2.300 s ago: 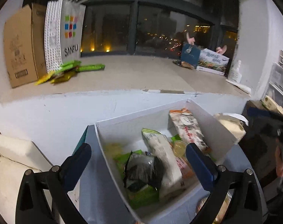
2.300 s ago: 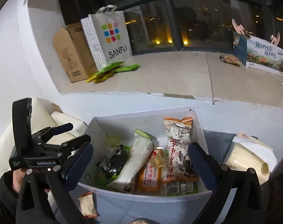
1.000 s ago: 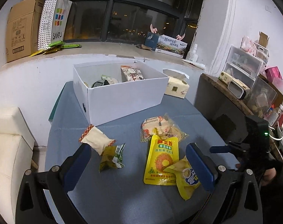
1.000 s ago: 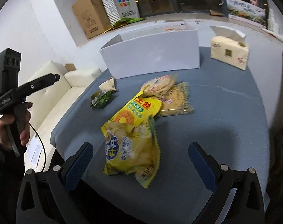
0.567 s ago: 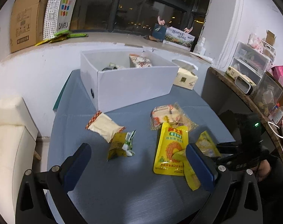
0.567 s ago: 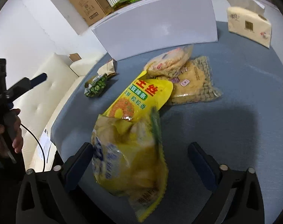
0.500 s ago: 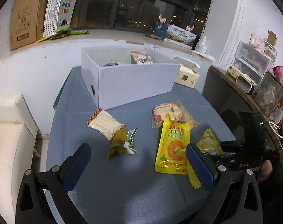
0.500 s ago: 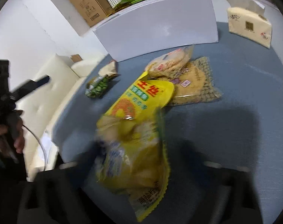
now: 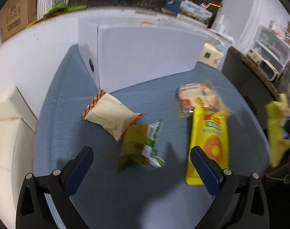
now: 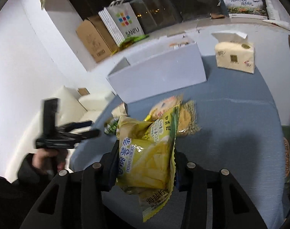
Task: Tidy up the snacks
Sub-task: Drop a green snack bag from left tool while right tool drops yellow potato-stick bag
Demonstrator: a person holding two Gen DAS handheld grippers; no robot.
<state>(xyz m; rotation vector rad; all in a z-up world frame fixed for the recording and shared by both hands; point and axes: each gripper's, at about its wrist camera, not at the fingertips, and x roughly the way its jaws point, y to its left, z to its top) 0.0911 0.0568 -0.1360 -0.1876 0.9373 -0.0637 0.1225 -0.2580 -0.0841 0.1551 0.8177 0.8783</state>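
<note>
The right tongs (image 10: 145, 164) pinch a crinkly yellow chip bag (image 10: 147, 152), the left tongs (image 9: 141, 162) gape apart, and the white box (image 10: 160, 72) sits at 12 o'clock on the worktop (image 10: 240, 118).

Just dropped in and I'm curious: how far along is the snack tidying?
Partly done. The white cardboard box already shows packet tops above its rim. In hand: the right gripper is shut on a yellow potato-stick bag, lifted off the blue table. Left: a beige packet, a green-and-olive pouch, a tall yellow pouch and a clear cracker pack. The left gripper is open above the green pouch.
</note>
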